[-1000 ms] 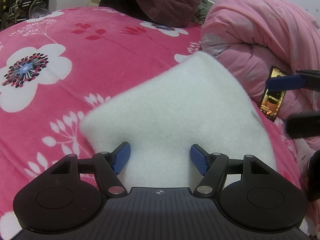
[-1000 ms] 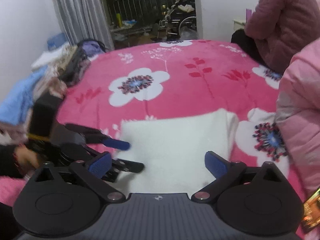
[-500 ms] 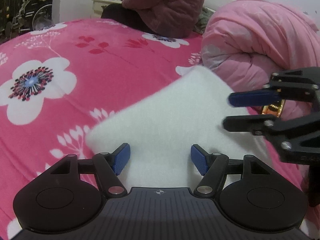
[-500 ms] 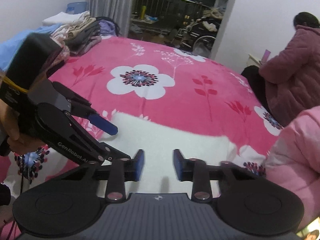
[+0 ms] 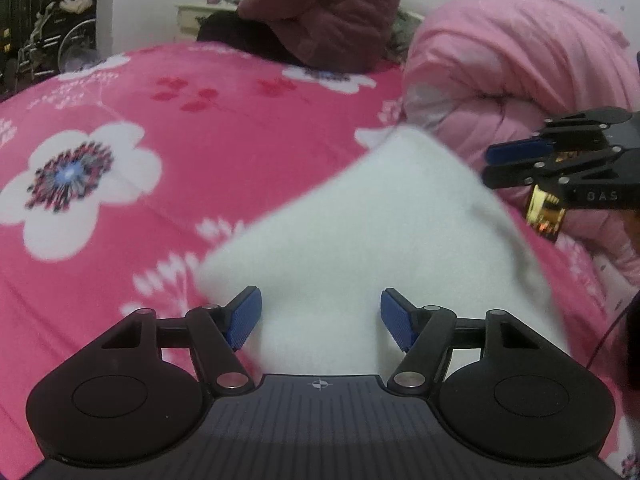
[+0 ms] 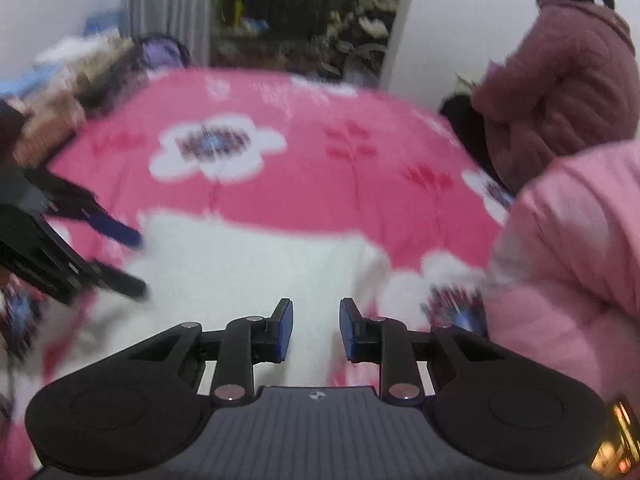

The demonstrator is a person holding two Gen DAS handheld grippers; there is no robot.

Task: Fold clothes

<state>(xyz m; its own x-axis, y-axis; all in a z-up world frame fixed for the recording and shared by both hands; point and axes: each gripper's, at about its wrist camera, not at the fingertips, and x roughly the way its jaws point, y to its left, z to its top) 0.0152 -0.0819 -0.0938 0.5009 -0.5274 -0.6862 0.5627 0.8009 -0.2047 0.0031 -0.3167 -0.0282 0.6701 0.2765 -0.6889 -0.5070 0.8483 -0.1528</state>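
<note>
The white fleece garment (image 5: 360, 240) lies folded flat on the pink flowered bedspread (image 5: 200, 152), one corner pointing toward the rolled pink quilt (image 5: 512, 64) beside it. My left gripper (image 5: 321, 318) sits low over the near edge of the fleece with its blue pads (image 5: 243, 316) spread wide apart, and nothing is caught between them. My right gripper (image 6: 315, 330) is over the same garment (image 6: 248, 256) from the other side; its pads stand close together with a narrow gap, and the white cloth shows through that gap, but I cannot tell whether any of it is pinched. In the left view the right gripper (image 5: 520, 160) hangs above the far right edge of the fleece, in front of a lit phone (image 5: 546, 212) propped against the quilt. The right view is blurred. A person in a maroon padded jacket (image 6: 560, 80) sits at the far side of the bed, and a heap of clothes (image 6: 80, 76) lies at its far left edge.
</note>
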